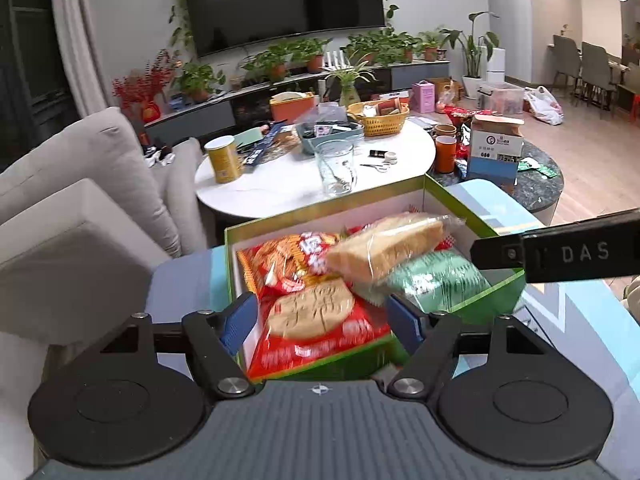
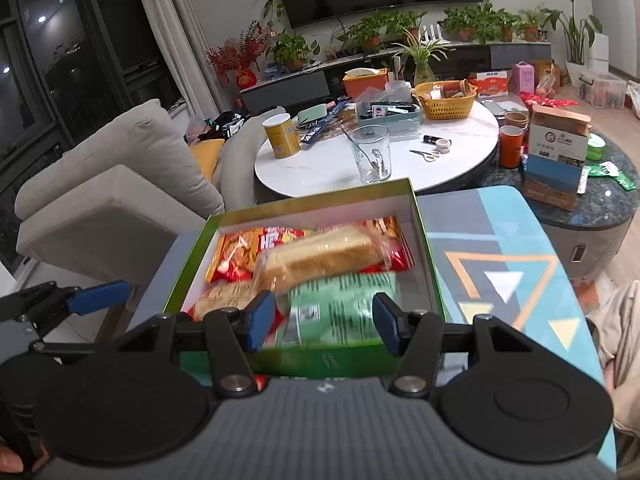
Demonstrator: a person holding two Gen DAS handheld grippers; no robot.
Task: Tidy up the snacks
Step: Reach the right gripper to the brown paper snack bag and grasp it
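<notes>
A green box (image 1: pixel 320 210) (image 2: pixel 304 204) with a white inside stands on a patterned cushioned stool. It holds red biscuit packs (image 1: pixel 316 320) (image 2: pixel 244 252), a green pack (image 1: pixel 436 280) (image 2: pixel 344 304) and a clear-wrapped bread loaf (image 1: pixel 388 250) (image 2: pixel 324 258) lying on top of them. My left gripper (image 1: pixel 322 322) is open and empty over the box's near left part. My right gripper (image 2: pixel 324 320) is open and empty over the box's near edge above the green pack. The right gripper's body shows at the right of the left wrist view (image 1: pixel 560 252). The left gripper's finger shows at the left of the right wrist view (image 2: pixel 96 296).
A white round table (image 1: pixel 280 188) (image 2: pixel 320 176) behind the box carries a glass (image 1: pixel 336 168) (image 2: pixel 372 154), a yellow can (image 1: pixel 224 158) (image 2: pixel 282 136), a yellow basket (image 1: pixel 380 118) and clutter. A grey sofa (image 1: pixel 80 200) (image 2: pixel 120 184) is at the left. A carton (image 2: pixel 558 156) stands on a dark table.
</notes>
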